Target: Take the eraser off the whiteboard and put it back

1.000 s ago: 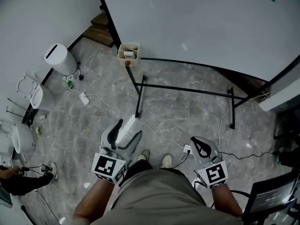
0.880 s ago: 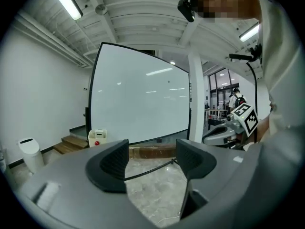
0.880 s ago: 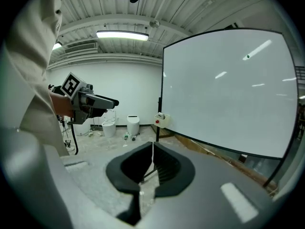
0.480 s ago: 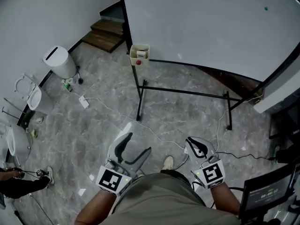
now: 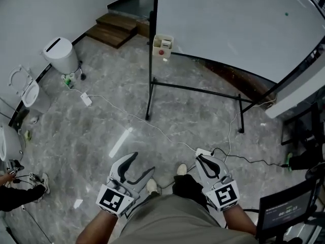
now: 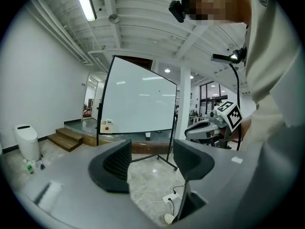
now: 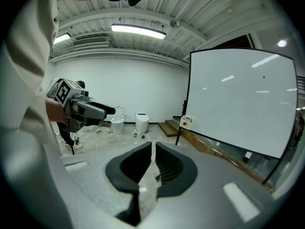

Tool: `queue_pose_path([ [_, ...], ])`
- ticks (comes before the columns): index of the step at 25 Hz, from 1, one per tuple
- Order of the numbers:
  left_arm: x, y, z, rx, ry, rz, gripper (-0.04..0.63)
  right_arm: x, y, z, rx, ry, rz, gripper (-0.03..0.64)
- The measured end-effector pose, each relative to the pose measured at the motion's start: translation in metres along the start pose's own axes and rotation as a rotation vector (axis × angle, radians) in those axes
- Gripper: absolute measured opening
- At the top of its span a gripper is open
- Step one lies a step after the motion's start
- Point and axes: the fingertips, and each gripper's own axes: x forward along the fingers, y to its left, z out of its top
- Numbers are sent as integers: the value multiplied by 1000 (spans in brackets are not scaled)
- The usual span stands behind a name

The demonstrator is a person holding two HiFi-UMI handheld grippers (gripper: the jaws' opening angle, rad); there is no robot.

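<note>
The eraser (image 5: 163,44), as I judged the small cream block with a red spot to be, sat at the lower left corner of the whiteboard (image 5: 228,24). It lay well ahead across the floor, roughly between the lines of my two tools and slightly nearer the left; its long axis was too small to read. The left gripper (image 5: 142,163) stood wide, jaws closing on nothing, and the right gripper (image 5: 200,159) was pinched to a slit, empty.

the right gripper (image 7: 153,143) sits at 6 o'clock, jaws almost together with nothing between them, the whiteboard (image 7: 243,104) at 3 o'clock with a small white box (image 7: 187,120) on its frame, a ceiling light (image 7: 138,31) at 12 o'clock.
</note>
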Motion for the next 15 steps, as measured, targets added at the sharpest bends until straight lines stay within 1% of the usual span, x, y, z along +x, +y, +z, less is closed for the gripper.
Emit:
queue_pose_path([
  [3,-17,-16,-2,14,-16,-15,255,-20,18,0,-10,10,-5,17],
  [7,-24,-41,4,51,-57,-21,200,-43,20,2,-33,-16,-15,17],
  [9,-26,-57,10,52,-60,-14,134,-58,21,3,-39,-32,-9,17],
  [10,-27,-66,12,54,-61,-10,121,-66,21,3,-40,-39,-4,17],
  [15,-19,-119,22,61,-55,9,115,-122,5,-8,-49,-56,16,18],
])
